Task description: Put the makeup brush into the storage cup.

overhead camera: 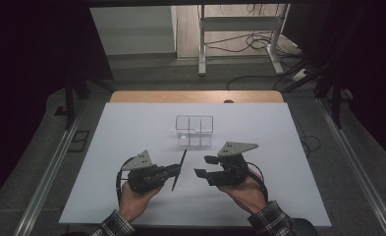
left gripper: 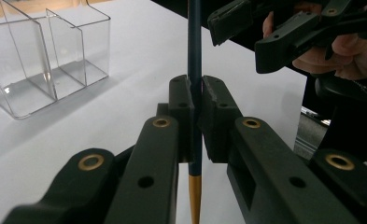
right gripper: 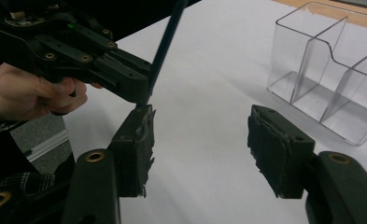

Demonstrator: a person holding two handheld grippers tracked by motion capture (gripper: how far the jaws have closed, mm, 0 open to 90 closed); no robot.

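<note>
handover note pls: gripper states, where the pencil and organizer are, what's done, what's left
Left hand-held gripper: shut on the pencil, mid-shaft, lifted off the table.
Right hand-held gripper: open, nothing between the jaws, facing the left one beside the pencil.
Clear organizer: empty, upright, beyond both grippers.
Done: pencil picked up.
Left: probably get the pencil into an organizer compartment, possibly with a handover to the right gripper first.

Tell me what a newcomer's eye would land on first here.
First, the thin dark pencil with a tan tip, clamped in the left claw at the white table's near middle. Then the clear plastic divided box standing empty at mid-table, and the right claw open beside the pencil.
</note>
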